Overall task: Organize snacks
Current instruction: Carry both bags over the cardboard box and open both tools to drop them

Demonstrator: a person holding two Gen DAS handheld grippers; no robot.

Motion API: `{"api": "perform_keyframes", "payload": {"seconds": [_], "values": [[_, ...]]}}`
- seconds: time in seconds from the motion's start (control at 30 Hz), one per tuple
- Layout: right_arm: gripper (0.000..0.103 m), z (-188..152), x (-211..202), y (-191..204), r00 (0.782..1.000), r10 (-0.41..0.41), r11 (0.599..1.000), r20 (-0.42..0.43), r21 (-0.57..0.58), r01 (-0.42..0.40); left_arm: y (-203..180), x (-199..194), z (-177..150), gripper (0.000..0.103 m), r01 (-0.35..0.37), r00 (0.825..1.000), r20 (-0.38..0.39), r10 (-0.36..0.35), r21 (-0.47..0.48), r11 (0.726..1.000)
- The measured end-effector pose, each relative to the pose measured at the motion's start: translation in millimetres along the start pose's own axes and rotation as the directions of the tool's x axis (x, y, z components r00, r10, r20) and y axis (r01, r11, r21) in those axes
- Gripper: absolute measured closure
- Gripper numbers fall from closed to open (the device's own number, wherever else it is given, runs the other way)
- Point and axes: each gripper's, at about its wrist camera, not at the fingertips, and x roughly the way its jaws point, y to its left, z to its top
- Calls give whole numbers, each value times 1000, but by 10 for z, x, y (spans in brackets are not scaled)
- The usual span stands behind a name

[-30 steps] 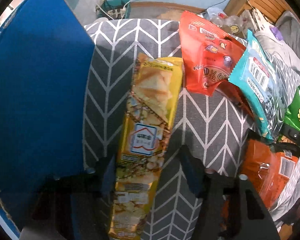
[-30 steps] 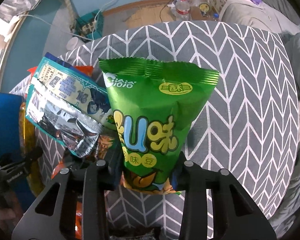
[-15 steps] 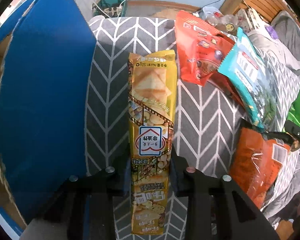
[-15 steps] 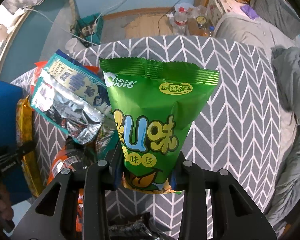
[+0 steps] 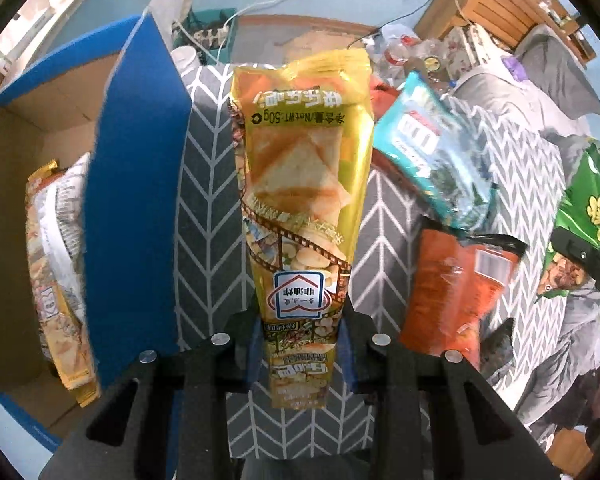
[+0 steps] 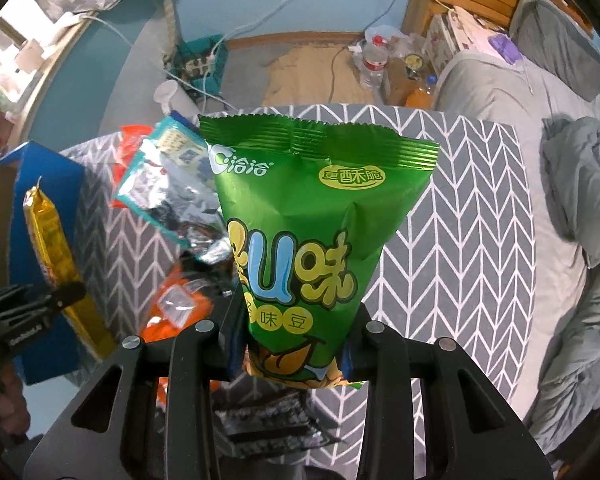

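Observation:
My left gripper (image 5: 300, 344) is shut on a long yellow cracker pack (image 5: 300, 184) and holds it upright above the grey chevron cloth (image 5: 208, 216). The pack also shows in the right wrist view (image 6: 48, 240). My right gripper (image 6: 296, 352) is shut on a green snack bag (image 6: 312, 240), lifted above the cloth; the bag shows at the right edge of the left wrist view (image 5: 580, 216). A blue cardboard box (image 5: 136, 184) stands open at the left with snack packs (image 5: 56, 256) inside.
On the cloth lie a teal and silver bag (image 5: 436, 148), an orange bag (image 5: 456, 284), a red bag (image 6: 130, 140) and a dark pack (image 6: 268, 416). Bedding (image 6: 572, 216) lies to the right. Bottles and cables (image 6: 374, 60) are on the floor beyond.
My left gripper closed on the yellow pack and lifted it off the cloth; the box's inside has come into view. My right gripper rose with the green bag.

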Motion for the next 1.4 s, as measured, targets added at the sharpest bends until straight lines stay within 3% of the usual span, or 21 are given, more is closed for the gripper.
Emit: {"api": "perform_keyframes", "payload": {"seconds": [0.63,0.97,1.4], "values": [[70,-71,-444,651,994,97,990,43,-110,-92,56,-737,-146,72,55,996,66,-58,42,998],[70,-42,-628,1168,983,173,969,59,-189,-159,351,-1120,-304,72,88,990,112,-88,10,996],[70,-17,-552,1919,966,257,922,15,-305,-241,907,-1555,-391,72,59,982,182,-46,-71,996]]}}
